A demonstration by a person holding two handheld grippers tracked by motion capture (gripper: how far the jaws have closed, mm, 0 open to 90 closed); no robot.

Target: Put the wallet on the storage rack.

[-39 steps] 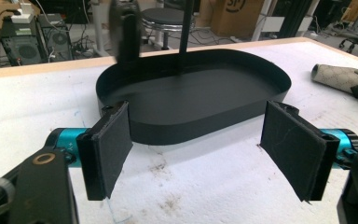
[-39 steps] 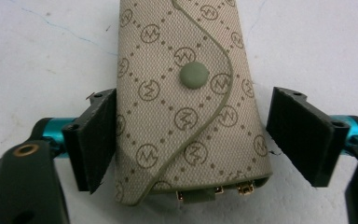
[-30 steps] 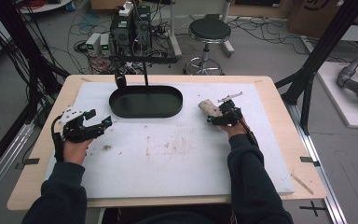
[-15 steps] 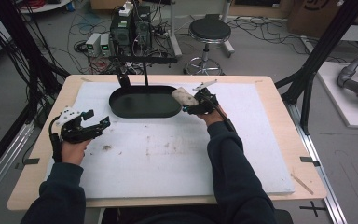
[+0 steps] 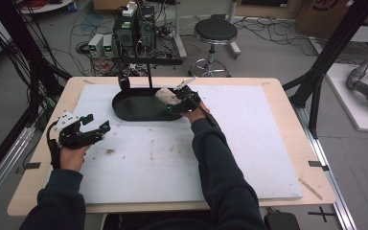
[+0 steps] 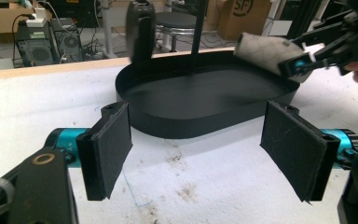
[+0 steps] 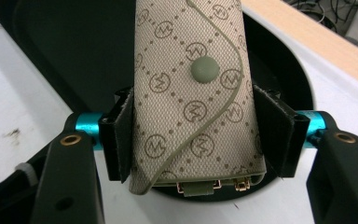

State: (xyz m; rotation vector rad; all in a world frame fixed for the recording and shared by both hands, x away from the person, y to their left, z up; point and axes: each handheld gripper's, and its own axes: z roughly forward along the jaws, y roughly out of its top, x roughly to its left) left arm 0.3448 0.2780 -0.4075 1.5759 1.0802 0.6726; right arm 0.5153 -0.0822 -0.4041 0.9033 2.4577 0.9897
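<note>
A beige patterned pouch point(image 7: 196, 93) with a snap button is clamped between the black pads of my right gripper point(image 7: 196, 135), which is shut on it. In the high view the pouch point(image 5: 166, 95) and right gripper point(image 5: 176, 101) hover over the right end of a black oval tray point(image 5: 124, 115). My left gripper point(image 5: 98, 122) rests over the white mat left of the tray. Its jaws stand open with nothing between them point(image 6: 200, 149). From the left gripper view the tray point(image 6: 191, 126) lies just ahead, with the pouch point(image 6: 265, 53) above its far right rim.
A black post point(image 5: 149, 76) and a dark upright object point(image 5: 123, 84) stand behind the tray. The white mat point(image 5: 249, 143) shows brown stains near its middle. A stool point(image 5: 215, 31) and computer boxes point(image 5: 124, 33) sit on the floor beyond the table.
My right gripper has carried the pouch leftward, from the mat right of the tray to above the tray's right end. The left gripper has stayed in place.
</note>
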